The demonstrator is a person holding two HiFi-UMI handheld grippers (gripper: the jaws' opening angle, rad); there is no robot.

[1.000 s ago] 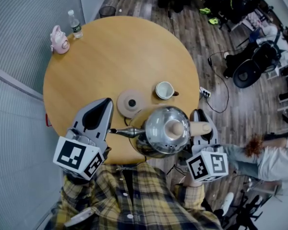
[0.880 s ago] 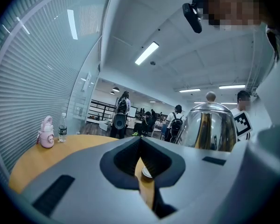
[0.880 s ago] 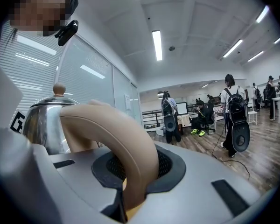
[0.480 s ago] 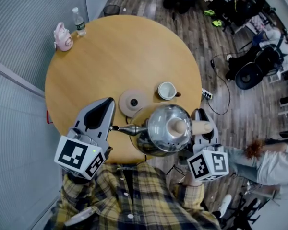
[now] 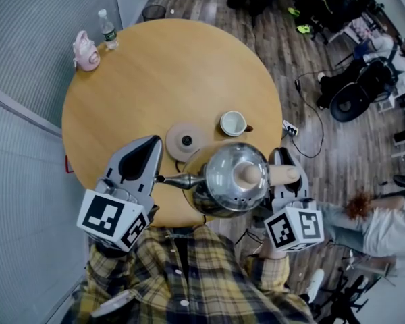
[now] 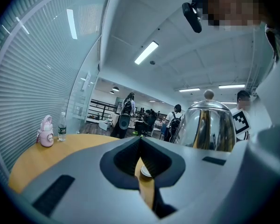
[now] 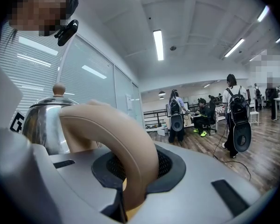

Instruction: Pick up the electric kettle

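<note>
Round wooden desk (image 5: 169, 66) fills the upper middle of the head view, with a pink bottle (image 5: 85, 51) and a water bottle (image 5: 107, 32) at its upper left edge, and a white cup (image 5: 232, 123) and a round base (image 5: 184, 141) nearer the middle. At lower centre the steel kettle (image 5: 233, 177) is over the desk's near edge, spout pointing left, its tan handle (image 7: 112, 129) clamped between the jaws of the right tool (image 7: 133, 176). At lower left, just beside the spout, the left tool (image 5: 147, 147) has its jaws together on nothing
</note>
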